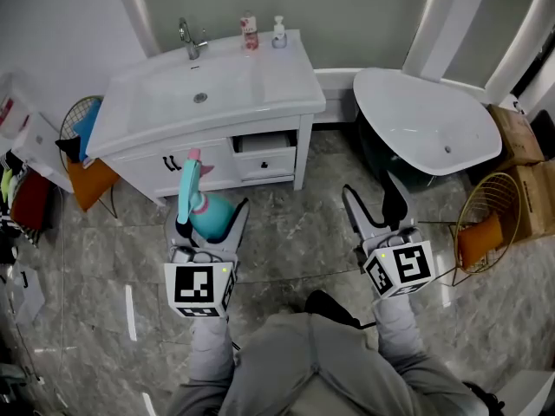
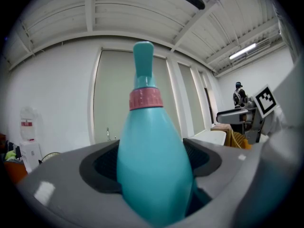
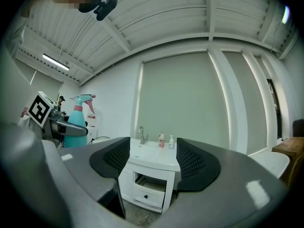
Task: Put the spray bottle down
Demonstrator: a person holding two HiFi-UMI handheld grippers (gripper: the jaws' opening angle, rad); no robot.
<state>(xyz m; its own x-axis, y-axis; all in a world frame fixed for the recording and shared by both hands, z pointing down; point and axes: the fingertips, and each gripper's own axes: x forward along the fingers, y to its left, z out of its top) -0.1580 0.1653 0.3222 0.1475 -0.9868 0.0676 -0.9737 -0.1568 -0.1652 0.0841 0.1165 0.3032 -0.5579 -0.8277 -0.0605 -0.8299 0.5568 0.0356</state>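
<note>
1. My left gripper [image 1: 212, 222], at the lower left of the head view, is clamped on the teal spray bottle [image 1: 205, 210]. Its jaws press against both sides of the bottle's wide body.
2. In the left gripper view the bottle fills the middle of the frame. Its pink collar and teal head rise above the dark jaw pads.
3. The bottle is held in the air over the grey marble floor [image 1: 299, 228], in front of the white vanity [image 1: 260, 81]. In the head view its pink-tipped head points toward the cabinet's doors.
4. My right gripper [image 1: 371, 191], at the lower right of the head view, has its jaws wide apart and holds nothing. In its own view the vanity shows in the gap between the pads.
5. A faucet [image 1: 191, 38] and two small bottles [image 1: 250, 31] stand along the back of the vanity top, in the upper middle of the frame. One drawer [image 1: 264, 150] is pulled partly out.
6. A white tub [image 1: 425, 128] sits at the upper right, with a wire basket [image 1: 486, 219] just below it at the right edge.
</note>
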